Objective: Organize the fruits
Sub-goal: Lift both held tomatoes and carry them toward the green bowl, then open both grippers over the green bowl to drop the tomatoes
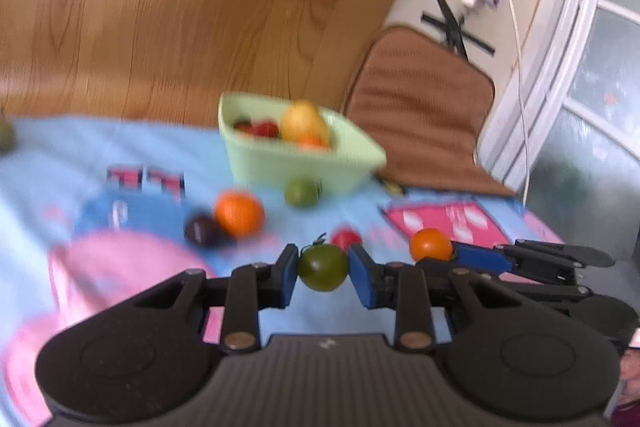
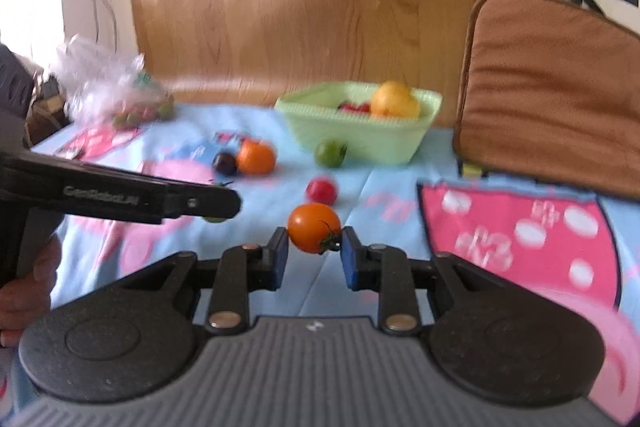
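Green tomato (image 1: 322,267) sits clamped in my left gripper (image 1: 322,273), jaws pressed on both sides; orange tomato (image 2: 314,227) is pinched the same way in my right gripper (image 2: 314,247). Both are lifted above the blue worktop cloth (image 2: 392,195). Pale green basket (image 2: 360,135) is ahead, already holding 1 yellow fruit and some red ones. To do this well: carry level, keep the squeeze light so skins don't split, release low inside the basket, 1 side at a time.
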### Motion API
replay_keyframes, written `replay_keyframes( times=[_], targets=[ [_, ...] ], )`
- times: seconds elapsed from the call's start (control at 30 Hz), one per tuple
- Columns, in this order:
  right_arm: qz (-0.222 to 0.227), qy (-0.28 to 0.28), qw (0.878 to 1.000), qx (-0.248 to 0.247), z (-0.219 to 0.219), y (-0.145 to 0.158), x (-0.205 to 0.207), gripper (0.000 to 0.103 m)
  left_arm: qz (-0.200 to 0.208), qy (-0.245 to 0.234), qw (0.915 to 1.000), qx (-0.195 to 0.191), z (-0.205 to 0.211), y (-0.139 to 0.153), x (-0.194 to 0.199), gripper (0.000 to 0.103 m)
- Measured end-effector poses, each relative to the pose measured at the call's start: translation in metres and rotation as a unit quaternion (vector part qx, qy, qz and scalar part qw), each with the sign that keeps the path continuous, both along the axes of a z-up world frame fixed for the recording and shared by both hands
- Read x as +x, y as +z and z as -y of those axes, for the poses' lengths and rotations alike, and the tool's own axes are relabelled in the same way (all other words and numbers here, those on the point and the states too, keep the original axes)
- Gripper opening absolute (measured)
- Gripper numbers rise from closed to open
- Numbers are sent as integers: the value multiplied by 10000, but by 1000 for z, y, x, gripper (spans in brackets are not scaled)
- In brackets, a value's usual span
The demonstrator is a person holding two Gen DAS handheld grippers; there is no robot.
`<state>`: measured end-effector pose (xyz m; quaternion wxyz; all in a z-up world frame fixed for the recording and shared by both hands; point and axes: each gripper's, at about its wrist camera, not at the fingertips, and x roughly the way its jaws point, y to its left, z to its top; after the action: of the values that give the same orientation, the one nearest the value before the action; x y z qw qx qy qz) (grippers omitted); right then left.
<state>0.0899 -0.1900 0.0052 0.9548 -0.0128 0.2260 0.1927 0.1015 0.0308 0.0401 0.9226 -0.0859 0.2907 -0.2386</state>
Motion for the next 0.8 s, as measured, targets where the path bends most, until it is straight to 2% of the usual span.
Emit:
replay_keyframes(
  times=[0.07,0.2,0.37,0.47,0.57,0.67,0.73,0.8],
  targets=[
    [165,-112,9998,-30,3,7,17,31,171,-6,9998,65,2,13,17,28],
    [207,-269,9993,183,11,17,58,31,387,54,9991,170,9,28,60,28],
    [206,-327,9988,310,13,19,102,31,107,100,9999,-23,13,27,120,28],
    [153,-262,9992,249,10,13,123,31,-40,41,10000,-28,18,20,142,28],
    [-8,-165,9995,252,5,5,138,31,-214,-19,9998,35,26,11,159,29],
    [-67,-46,9994,346,5,0,147,33,-326,-105,9994,110,31,3,167,38],
    [-24,-76,9990,437,8,0,145,47,-342,-113,9993,95,33,0,167,39],
    [35,-100,9986,512,12,2,142,47,-346,-97,9993,26,30,1,163,39]
  ],
)
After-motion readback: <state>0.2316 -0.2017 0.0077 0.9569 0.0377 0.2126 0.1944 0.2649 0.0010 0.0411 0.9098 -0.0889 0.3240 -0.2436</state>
